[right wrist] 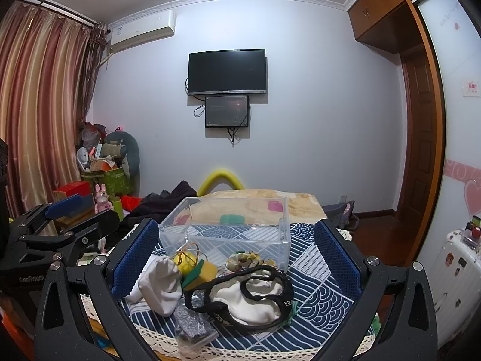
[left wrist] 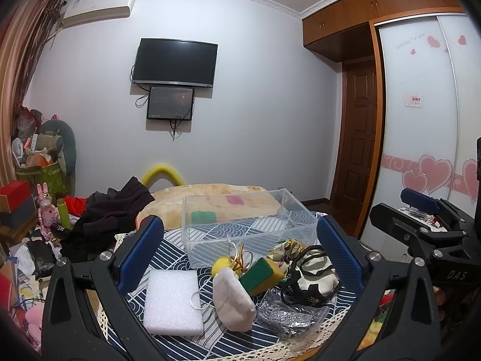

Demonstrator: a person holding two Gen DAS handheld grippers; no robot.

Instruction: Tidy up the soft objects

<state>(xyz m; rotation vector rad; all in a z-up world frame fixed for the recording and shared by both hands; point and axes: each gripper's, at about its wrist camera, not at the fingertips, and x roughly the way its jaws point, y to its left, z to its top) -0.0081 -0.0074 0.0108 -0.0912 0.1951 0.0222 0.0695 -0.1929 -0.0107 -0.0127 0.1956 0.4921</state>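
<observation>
A clear plastic box (left wrist: 240,225) (right wrist: 228,228) stands empty on the blue patterned tablecloth (left wrist: 171,240). In front of it lie a white foam block (left wrist: 174,300), a white drawstring pouch (left wrist: 233,299) (right wrist: 160,282), a yellow-green sponge (left wrist: 261,275) (right wrist: 201,270), a yellow ball with gold rings (left wrist: 221,264), a patterned scrunchie (left wrist: 285,248) (right wrist: 243,258), a black-and-white fabric pouch (left wrist: 312,276) (right wrist: 249,297) and a bag of grey material (left wrist: 288,313) (right wrist: 192,322). My left gripper (left wrist: 240,252) is open above the items. My right gripper (right wrist: 237,255) is open above them too.
Dark clothes (left wrist: 114,213) and a beige blanket (left wrist: 216,201) lie on the bed behind the table. Clutter, boxes and a pink rabbit toy (left wrist: 46,210) sit at the left. A white suitcase (right wrist: 457,258) stands at the right. The table's lace edge (right wrist: 255,352) is nearest me.
</observation>
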